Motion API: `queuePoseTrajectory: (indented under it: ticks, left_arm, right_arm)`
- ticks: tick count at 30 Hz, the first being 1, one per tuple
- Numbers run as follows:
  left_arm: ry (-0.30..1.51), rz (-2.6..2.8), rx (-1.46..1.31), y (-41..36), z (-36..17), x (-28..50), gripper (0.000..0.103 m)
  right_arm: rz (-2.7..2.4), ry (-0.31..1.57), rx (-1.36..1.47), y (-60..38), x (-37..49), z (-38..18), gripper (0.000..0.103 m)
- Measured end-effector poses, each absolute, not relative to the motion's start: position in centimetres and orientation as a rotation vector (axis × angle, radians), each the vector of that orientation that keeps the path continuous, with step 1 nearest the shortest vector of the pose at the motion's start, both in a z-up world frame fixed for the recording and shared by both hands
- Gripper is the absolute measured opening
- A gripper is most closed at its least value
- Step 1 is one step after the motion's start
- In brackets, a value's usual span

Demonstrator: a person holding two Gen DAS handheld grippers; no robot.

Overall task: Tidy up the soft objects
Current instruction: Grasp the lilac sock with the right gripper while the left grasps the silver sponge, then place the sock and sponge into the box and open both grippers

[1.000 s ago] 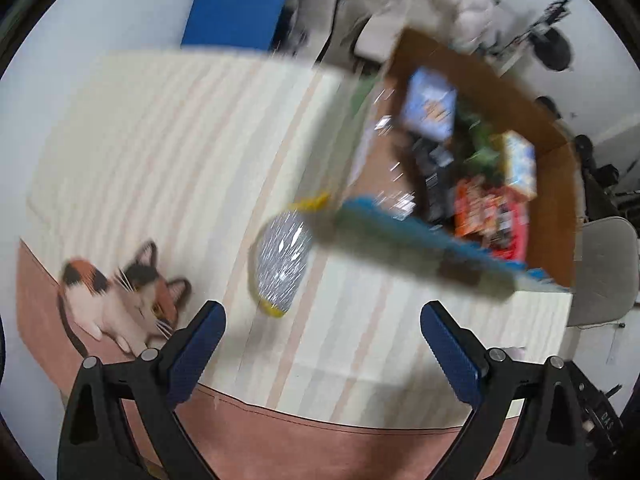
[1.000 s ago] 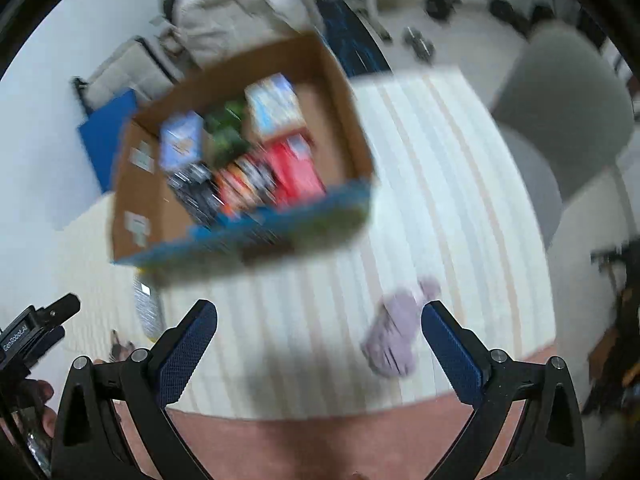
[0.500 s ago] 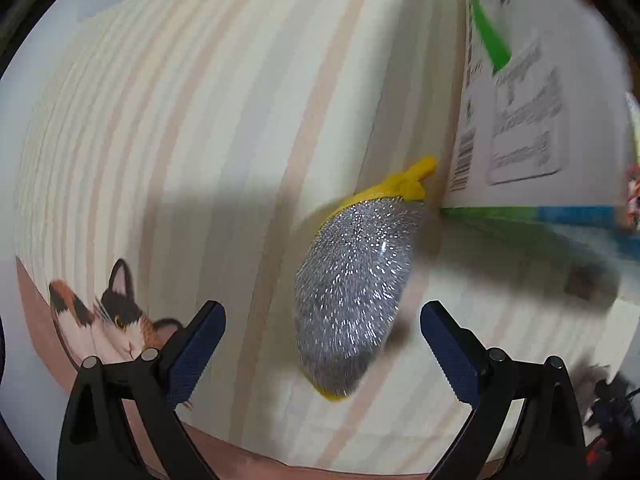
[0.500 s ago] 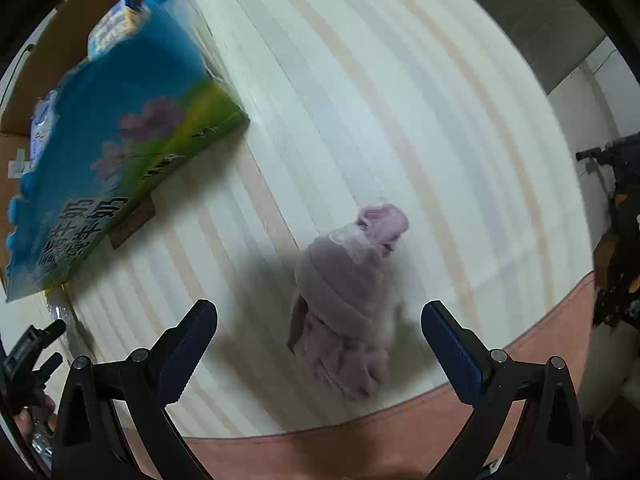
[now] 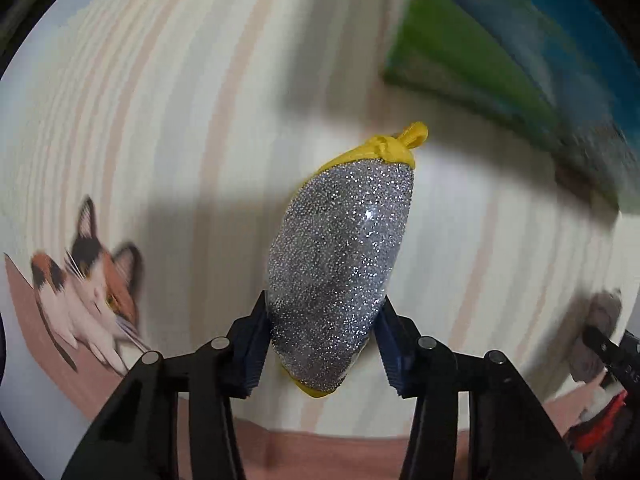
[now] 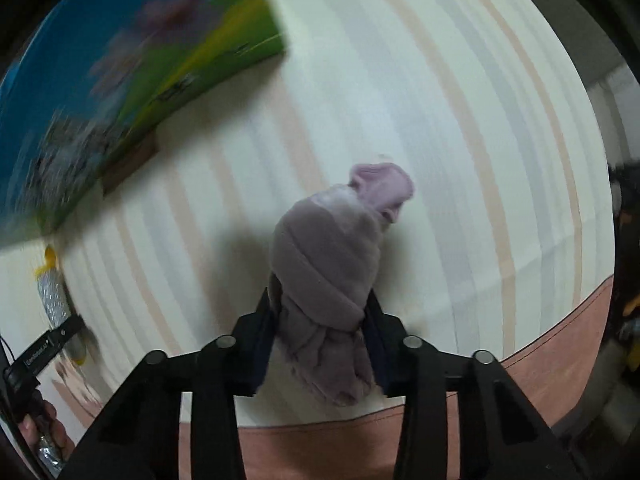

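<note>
A silver glitter sponge with yellow trim (image 5: 340, 256) lies on the striped tablecloth (image 5: 168, 128). My left gripper (image 5: 323, 346) is shut on its near end, blue pads pressing both sides. A rolled purple sock bundle (image 6: 332, 280) lies on the same cloth. My right gripper (image 6: 322, 338) is shut on the bundle's near end. The sponge also shows small in the right wrist view (image 6: 52, 296) at the far left, and the sock in the left wrist view (image 5: 596, 332) at the far right.
A cardboard box with a blue and green printed side (image 5: 520, 76) stands just beyond both objects; it also shows in the right wrist view (image 6: 120, 92). A printed cat (image 5: 88, 292) marks the cloth's near left. The cloth's pink border (image 6: 540, 352) runs along the near edge.
Both grippers moved down and forward to the table and closed: the left on the glitter sponge, the right on the purple sock bundle. Both were open half a second ago.
</note>
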State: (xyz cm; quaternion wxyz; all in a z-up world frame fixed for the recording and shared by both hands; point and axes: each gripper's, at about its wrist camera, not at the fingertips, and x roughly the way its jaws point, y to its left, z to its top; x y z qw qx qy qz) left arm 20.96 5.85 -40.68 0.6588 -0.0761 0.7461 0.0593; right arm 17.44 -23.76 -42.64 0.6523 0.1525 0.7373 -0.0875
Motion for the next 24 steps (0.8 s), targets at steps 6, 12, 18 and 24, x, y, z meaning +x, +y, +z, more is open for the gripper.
queuePoseTrajectory:
  ticks: [6, 12, 18, 24]
  left_arm:
    - [1.676, 0.085, -0.222, 2.7, -38.5, 18.8, 0.044]
    - [1.568, -0.028, -0.284, 0.1, -31.3, 18.7, 0.044]
    - [1.434, -0.144, -0.314, -1.3, -22.6, 23.8, 0.044]
    - [1.348, -0.106, -0.255, 1.6, -19.2, 30.4, 0.044]
  right_arm:
    - [-0.086, 1.676, 0.289, -21.0, 15.4, -41.9, 0.036]
    - [0.053, 1.616, 0.288, -19.1, 14.5, -36.7, 0.035]
    - [0.163, 1.485, 0.294, -19.1, 17.6, -27.9, 0.035]
    - [0.172, 1.376, 0.260, -19.5, 23.5, -21.8, 0.035]
